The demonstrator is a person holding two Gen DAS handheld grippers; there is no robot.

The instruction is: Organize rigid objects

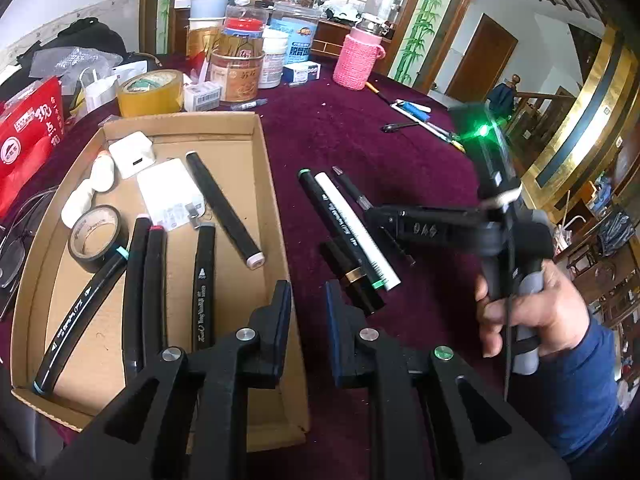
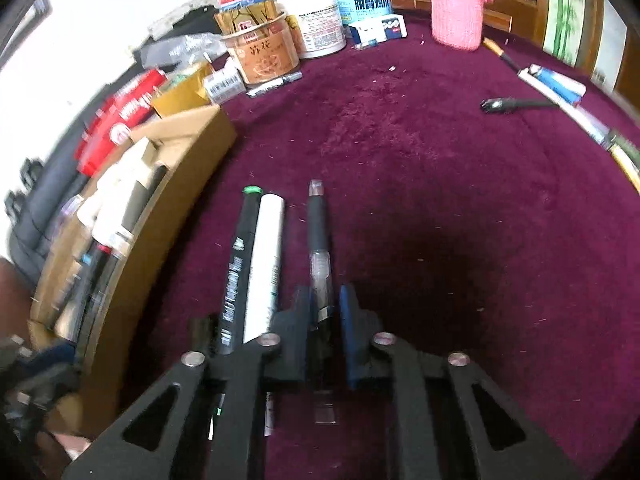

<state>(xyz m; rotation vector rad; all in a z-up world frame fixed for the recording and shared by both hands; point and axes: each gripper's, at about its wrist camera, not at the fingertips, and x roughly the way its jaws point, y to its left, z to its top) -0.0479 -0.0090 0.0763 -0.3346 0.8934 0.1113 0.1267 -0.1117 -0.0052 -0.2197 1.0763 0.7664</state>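
A cardboard box (image 1: 264, 184) on the maroon cloth holds several black markers (image 1: 222, 204), white chargers and a black tape roll (image 1: 98, 236). Right of it lie a black marker with green ends (image 1: 332, 220), a white marker (image 1: 356, 232), a short black-and-gold item (image 1: 354, 280) and a grey gel pen (image 1: 352, 188). My left gripper (image 1: 308, 292) is open and empty over the box's right wall. My right gripper (image 2: 325, 304), also in the left wrist view (image 1: 376, 220), has its jaws around the gel pen (image 2: 318, 240), which lies on the cloth; the fingers look close to it.
Jars, tins, a yellow tape roll (image 1: 150, 92) and a pink knitted holder (image 1: 356, 60) crowd the table's back. More pens and a lighter (image 2: 556, 80) lie at the far right. A red packet (image 1: 28, 128) and glasses sit left of the box.
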